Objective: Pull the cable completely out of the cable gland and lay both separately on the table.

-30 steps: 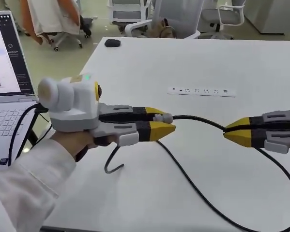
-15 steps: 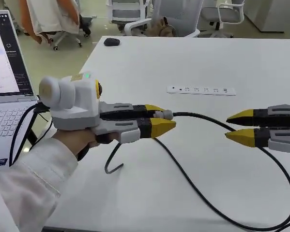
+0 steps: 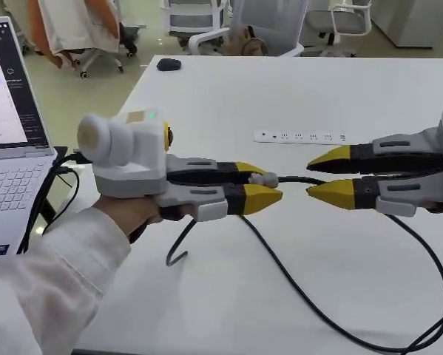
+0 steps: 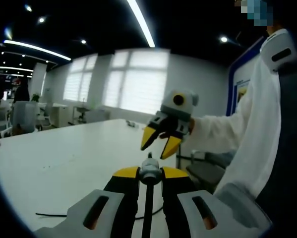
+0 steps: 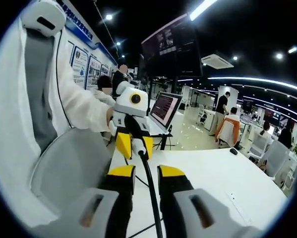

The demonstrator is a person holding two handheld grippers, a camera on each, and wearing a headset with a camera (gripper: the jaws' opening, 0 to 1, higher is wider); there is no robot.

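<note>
With left gripper (image 3: 271, 183) clamped on cable gland (image 4: 149, 171), close right gripper (image 3: 310, 177), jaws apart, firmly on cable (image 3: 293, 179) just right of it, then pull straight right.

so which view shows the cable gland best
The left gripper view: the cable gland sits close and centred between that gripper's jaws. The head view shows it small, side-on; the right gripper view, small and far.

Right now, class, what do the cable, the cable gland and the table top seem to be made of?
Cable: black rubbery sheath, likely; it bends in loose curves with a dull sheen.
Cable gland: probably pale grey plastic, smooth.
Table top: white matte laminate, perhaps; flat and even.
</note>
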